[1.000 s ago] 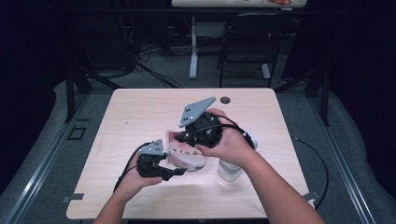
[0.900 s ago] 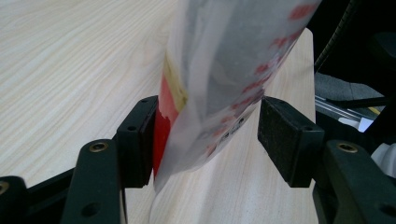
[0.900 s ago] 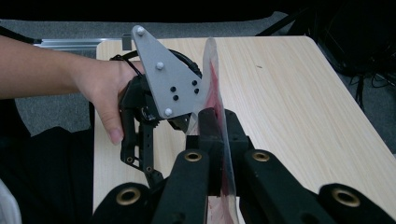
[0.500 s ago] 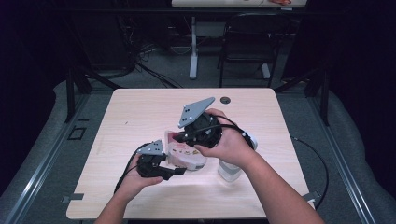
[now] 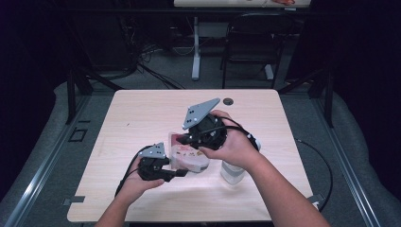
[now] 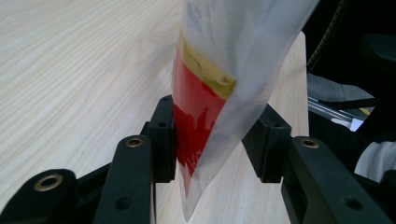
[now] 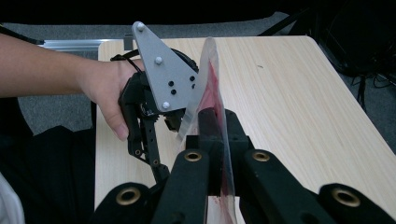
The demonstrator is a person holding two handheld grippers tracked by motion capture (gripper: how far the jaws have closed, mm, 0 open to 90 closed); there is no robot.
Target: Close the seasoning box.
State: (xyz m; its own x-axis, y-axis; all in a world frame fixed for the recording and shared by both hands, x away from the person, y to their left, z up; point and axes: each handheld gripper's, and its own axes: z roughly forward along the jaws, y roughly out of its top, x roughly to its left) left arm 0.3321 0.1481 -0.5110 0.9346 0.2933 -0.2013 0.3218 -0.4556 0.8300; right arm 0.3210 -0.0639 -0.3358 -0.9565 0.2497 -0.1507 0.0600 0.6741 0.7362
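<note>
Clear plastic pouch [image 5: 189,156] with red inside is hanging over the worktop [image 5: 142,113]: right hand-held gripper [image 7: 218,122] is clamping it tight, left hand-held gripper [image 6: 215,135] has just been closing around its bottom corner, one pad touching.

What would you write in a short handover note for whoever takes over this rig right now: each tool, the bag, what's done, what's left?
Right tool: shut on the clear bag, holding it above the table.
Left tool: jaws have just been closing around the bag's lower corner; one pad touches, the other stands apart.
Done: bag lifted, second grip lined up.
Left: probably finish the left grip.
White container stands beside the right hand.
</note>
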